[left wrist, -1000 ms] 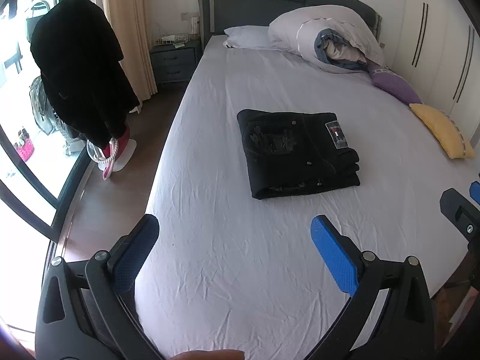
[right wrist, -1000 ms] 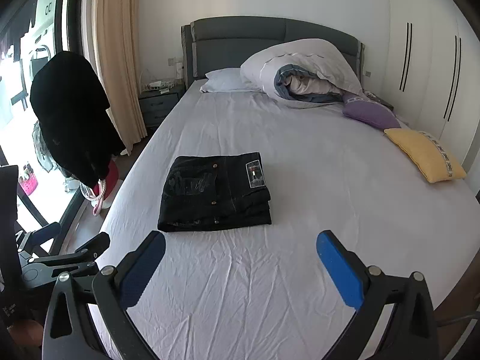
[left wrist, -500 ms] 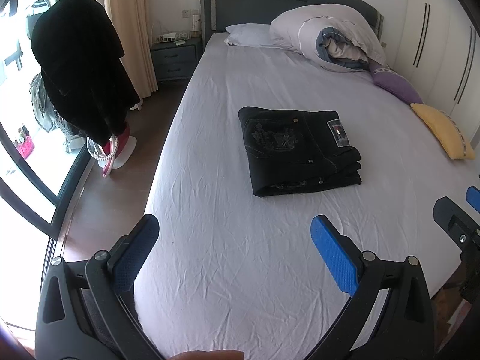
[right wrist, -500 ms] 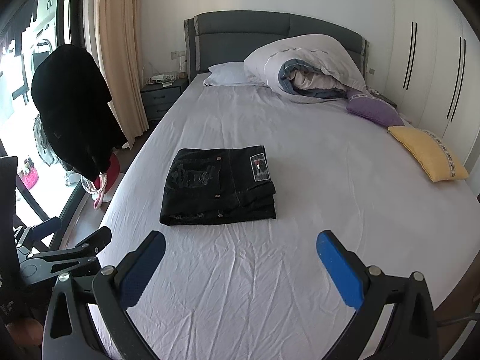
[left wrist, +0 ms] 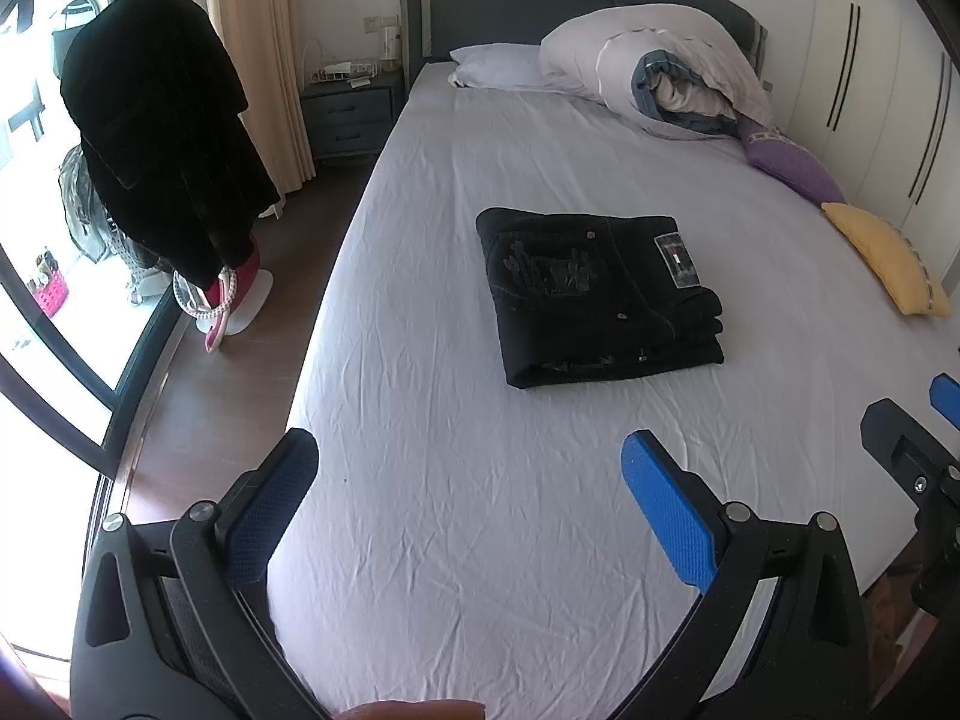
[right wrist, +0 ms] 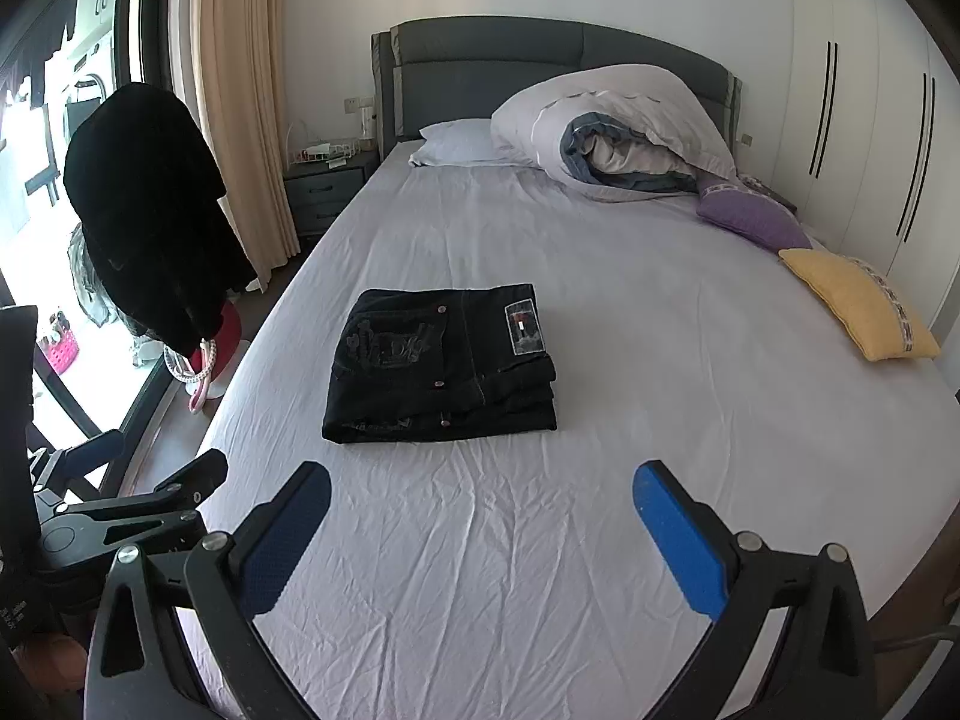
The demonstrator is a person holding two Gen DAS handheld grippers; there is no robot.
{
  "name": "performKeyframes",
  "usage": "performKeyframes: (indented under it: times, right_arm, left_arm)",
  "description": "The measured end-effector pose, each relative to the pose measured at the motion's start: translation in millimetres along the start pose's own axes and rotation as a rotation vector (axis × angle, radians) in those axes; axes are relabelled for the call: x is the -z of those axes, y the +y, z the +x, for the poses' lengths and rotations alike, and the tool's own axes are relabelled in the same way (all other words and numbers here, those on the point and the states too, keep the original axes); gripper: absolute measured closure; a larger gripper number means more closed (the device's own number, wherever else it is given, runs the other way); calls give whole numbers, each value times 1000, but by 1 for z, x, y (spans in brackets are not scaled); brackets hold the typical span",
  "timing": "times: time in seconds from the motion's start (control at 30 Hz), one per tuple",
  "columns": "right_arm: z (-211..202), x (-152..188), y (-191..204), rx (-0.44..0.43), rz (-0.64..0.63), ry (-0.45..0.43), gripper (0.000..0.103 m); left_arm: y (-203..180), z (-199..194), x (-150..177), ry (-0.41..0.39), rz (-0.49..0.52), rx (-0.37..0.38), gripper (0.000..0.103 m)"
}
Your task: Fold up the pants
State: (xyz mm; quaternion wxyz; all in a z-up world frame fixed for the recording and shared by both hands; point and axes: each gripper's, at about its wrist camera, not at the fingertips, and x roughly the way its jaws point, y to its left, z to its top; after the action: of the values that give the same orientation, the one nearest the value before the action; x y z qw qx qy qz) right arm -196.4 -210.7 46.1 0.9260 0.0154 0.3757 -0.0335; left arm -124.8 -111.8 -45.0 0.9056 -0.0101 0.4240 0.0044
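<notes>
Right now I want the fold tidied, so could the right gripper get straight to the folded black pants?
Probably yes: the right gripper is open, holding nothing, and only bare sheet lies between it and the folded black pants.

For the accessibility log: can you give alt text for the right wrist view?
Black pants lie folded in a neat rectangle on a white bed, untouched. The right gripper is open and empty above the near sheet. A rolled duvet, purple pillow and yellow pillow sit further back.
</notes>
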Motion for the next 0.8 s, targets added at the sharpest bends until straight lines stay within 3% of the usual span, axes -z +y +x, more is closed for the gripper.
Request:
performKeyframes:
  times: [0.8]
  right_arm:
    - [1, 2, 0, -2, -1, 5, 0]
  left_arm:
    - [-2, 4, 6, 11, 3, -4, 0]
